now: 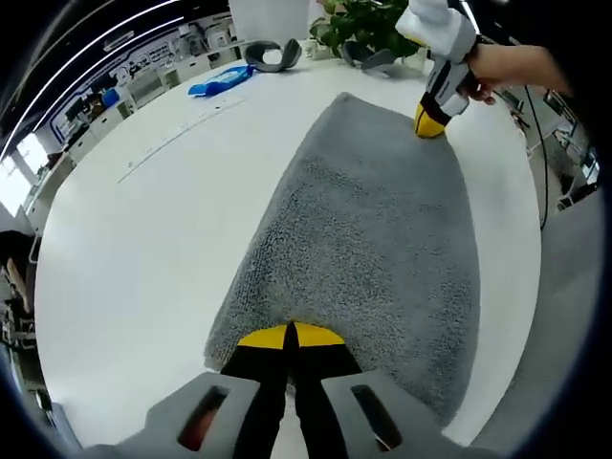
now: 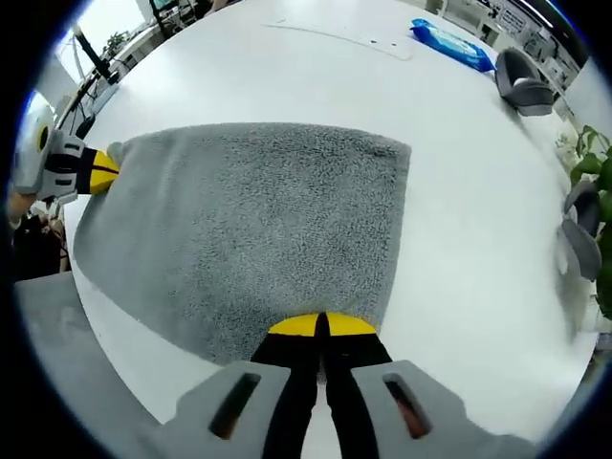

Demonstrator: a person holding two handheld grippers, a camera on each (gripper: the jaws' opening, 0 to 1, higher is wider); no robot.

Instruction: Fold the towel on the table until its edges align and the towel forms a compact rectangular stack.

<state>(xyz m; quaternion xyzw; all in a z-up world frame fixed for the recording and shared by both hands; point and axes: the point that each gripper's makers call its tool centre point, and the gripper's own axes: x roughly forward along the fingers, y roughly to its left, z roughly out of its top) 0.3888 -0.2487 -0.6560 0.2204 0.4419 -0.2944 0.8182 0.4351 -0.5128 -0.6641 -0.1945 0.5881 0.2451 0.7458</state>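
Note:
A grey towel (image 1: 363, 239) lies flat on the white table (image 1: 134, 249) as a rectangle. In the left gripper view my left gripper (image 1: 290, 337) has its yellow tips pressed together on the towel's near edge. Across the towel, my right gripper (image 1: 432, 120) is held by a hand at the far edge. In the right gripper view the towel (image 2: 249, 220) spreads ahead of my right gripper (image 2: 318, 327), whose jaws are shut on the near edge. The left gripper (image 2: 96, 167) pinches the towel's far left corner, which is slightly raised.
A blue packet (image 1: 220, 79) (image 2: 451, 43), grey curved objects (image 1: 273, 54) (image 2: 524, 81) and a potted plant (image 1: 368, 24) sit along the table's far side. A thin strip (image 1: 182, 134) lies left of the towel. The table edge (image 1: 531, 287) runs close beside the towel.

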